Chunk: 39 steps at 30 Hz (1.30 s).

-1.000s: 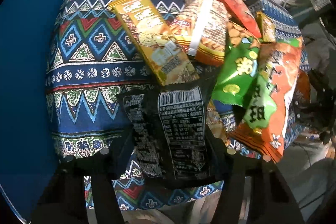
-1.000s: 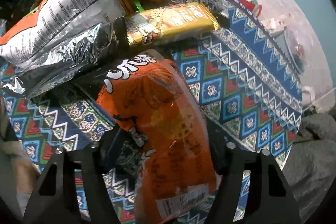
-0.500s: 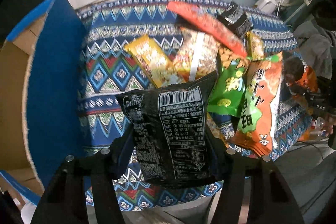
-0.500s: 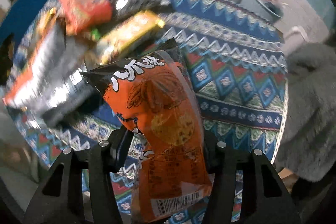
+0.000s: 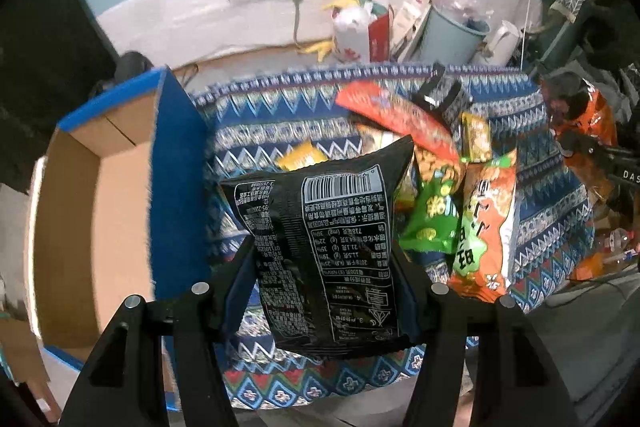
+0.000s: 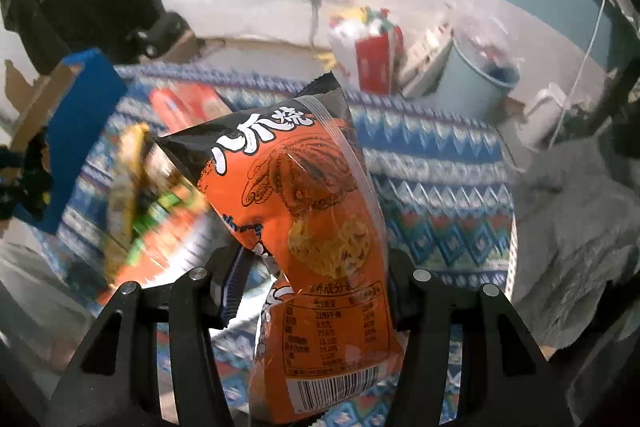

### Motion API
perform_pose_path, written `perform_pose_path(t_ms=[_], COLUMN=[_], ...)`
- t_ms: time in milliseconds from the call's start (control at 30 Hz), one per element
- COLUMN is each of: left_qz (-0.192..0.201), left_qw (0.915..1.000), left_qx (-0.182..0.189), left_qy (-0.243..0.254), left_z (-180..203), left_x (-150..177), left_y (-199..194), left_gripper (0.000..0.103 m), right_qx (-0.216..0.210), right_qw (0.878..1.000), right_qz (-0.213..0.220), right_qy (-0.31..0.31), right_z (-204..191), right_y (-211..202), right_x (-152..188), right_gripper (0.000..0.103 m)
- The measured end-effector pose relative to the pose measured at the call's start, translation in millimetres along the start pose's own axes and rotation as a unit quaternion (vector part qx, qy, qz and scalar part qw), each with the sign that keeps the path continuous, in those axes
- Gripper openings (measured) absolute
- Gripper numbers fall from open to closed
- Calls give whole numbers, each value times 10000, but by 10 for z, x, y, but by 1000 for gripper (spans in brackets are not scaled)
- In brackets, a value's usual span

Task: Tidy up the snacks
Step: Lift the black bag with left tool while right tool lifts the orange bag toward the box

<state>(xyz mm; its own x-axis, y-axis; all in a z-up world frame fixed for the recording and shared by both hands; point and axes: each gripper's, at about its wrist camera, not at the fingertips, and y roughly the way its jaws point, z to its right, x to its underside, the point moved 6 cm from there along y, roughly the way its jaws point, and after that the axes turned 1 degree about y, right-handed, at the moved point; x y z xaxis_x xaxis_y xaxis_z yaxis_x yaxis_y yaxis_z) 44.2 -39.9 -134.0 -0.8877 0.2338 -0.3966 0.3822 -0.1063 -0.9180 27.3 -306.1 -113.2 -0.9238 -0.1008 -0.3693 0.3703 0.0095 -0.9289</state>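
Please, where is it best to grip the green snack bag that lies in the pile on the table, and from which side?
Grip the green snack bag by its lower sealed edge, coming from the near table side. That flat end lies free on the patterned cloth, while the red bag covers its far end and the orange-green bag crowds its right side.

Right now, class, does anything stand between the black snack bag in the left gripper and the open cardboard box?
Nothing visible does: the black snack bag hangs above the cloth, and the cardboard box opens just left of it.

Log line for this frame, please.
left hand-held gripper: shut on black snack bag | right hand-held gripper: shut on orange snack bag | both bags lifted
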Motion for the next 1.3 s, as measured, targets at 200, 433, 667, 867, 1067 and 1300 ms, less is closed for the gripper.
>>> perform_pose_path(t_ms=[200, 433, 667, 867, 1067, 1300], left_qz=[376, 580, 712, 725, 726, 632], left_qw=[9992, 9981, 9966, 9954, 9932, 9902], left_qx=[-159, -174, -258, -361, -494, -538], left_qy=[48, -147, -319, -520, -761, -1127], left_z=[-156, -455, -778, -1075, -1430, -1812], left_x=[-119, -143, -112, -65, 30, 193], left_y=[-265, -486, -612, -641, -621, -586], left_gripper=[62, 62, 62, 62, 62, 62], right_qx=[-311, -578, -830, -1014, -1188, -1348], right_qw=[9990, 9965, 9933, 9902, 9863, 9829], right_qz=[284, 462, 498, 413, 337, 134], right_qy=[-132, -394, -629, -863, -1094, -1244], right_z=[-412, -992, -1558, -2074, -2569, -3095], right_y=[-201, -316, -282, -192, -105, 94], right_x=[-358, -715, -928, -1064, -1167, -1222], right_gripper=[55, 55, 55, 55, 55, 55])
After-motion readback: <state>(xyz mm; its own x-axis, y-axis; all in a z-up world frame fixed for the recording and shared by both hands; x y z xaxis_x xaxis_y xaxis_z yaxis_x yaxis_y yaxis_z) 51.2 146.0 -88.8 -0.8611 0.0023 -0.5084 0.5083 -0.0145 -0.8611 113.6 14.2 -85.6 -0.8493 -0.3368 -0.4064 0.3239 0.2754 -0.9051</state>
